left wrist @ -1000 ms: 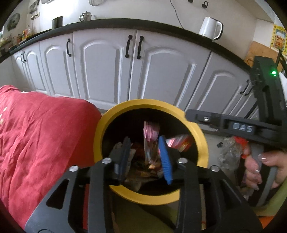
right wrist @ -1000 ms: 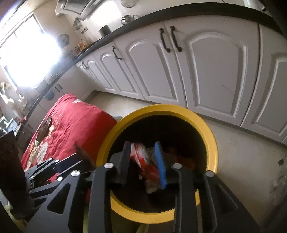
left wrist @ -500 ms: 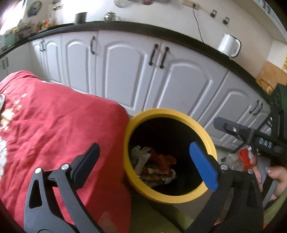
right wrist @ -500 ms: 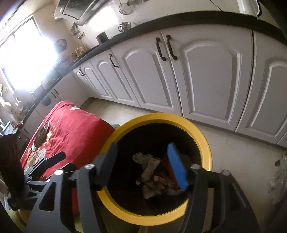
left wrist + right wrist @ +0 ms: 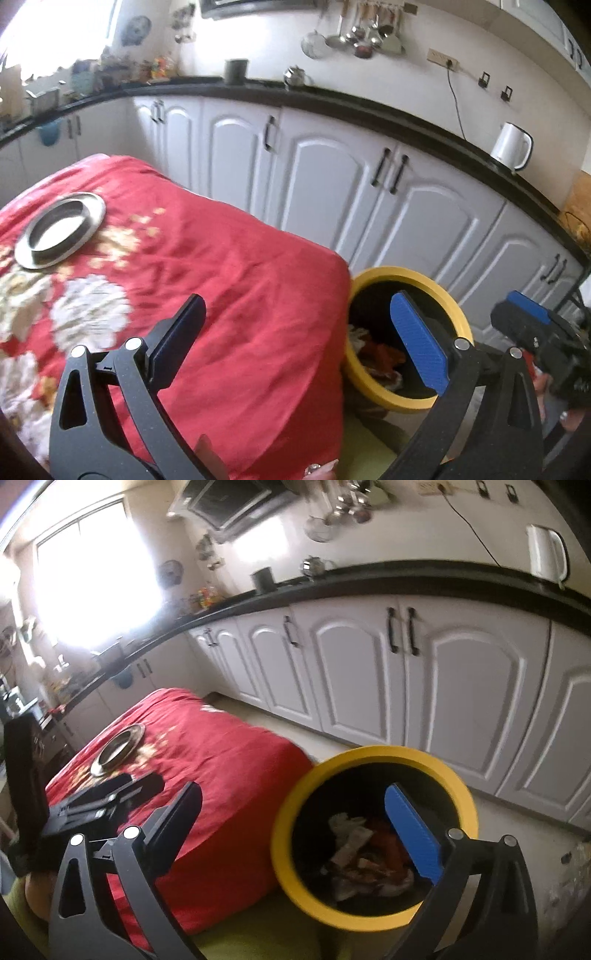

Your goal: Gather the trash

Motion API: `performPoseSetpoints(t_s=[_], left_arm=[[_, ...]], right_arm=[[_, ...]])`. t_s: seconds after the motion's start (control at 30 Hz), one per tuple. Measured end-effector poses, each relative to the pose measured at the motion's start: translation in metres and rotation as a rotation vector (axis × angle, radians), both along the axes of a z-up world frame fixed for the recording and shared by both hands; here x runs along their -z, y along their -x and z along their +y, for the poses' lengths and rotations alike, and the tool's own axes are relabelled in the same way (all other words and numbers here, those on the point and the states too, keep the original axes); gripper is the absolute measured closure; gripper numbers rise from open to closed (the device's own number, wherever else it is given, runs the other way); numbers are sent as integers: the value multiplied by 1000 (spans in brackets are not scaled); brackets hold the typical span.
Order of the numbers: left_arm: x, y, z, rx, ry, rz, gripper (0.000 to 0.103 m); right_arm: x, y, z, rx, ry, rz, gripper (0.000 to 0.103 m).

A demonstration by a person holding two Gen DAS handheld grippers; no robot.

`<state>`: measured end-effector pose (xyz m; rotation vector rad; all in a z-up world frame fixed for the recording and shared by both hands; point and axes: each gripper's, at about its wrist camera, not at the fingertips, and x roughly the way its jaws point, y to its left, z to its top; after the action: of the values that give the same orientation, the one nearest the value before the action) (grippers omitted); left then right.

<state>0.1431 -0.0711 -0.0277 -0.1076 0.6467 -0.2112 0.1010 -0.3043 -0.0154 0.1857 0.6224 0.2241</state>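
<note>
Now, entries from largest to smallest.

Table (image 5: 229, 280): red floral cloth, left of both views. No loose litter shows on the visible part. It now fills the left wrist view, which a second ago looked straight into the bin.

Trash bin (image 5: 373, 760): yellow rim, black inside, on the floor just right of the table's near corner.

Steel plate (image 5: 61, 229): far left on the cloth, apparently empty.

Trash (image 5: 365, 853): crumpled wrappers and paper in the bin's bottom. A second ago one piece was pinched in each gripper over the rim; both pieces now appear to lie inside, so this drop reads as done.

Left gripper (image 5: 295, 343): fingers spread wide, nothing between, jaws just opened. It hangs over the table's near edge, angled downward.

Right gripper (image 5: 299, 827): fingers likewise wide and empty, jaws just opening. It is above the bin's near rim, tilted down.
</note>
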Motion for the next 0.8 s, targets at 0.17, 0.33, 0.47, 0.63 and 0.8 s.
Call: performPoseSetpoints(t_s=[0.17, 0.33, 0.47, 0.63, 0.8], left_arm=[[-10, 28, 16, -28, -34, -57, 11], [-15, 57, 23, -27, -60, -110, 11], [-15, 76, 26, -21, -68, -141, 11], [-7, 95, 26, -34, -58, -176, 11], [6, 102, 30, -60, -31, -182, 11]], right_arm=[[-7, 28, 27, -26, 47, -102, 6], [-10, 49, 39, -18, 70, -191, 6], [-11, 60, 40, 10, 77, -240, 6], [-9, 80, 41, 50, 115, -318, 6], [-3, 98, 48, 64, 158, -379, 6]])
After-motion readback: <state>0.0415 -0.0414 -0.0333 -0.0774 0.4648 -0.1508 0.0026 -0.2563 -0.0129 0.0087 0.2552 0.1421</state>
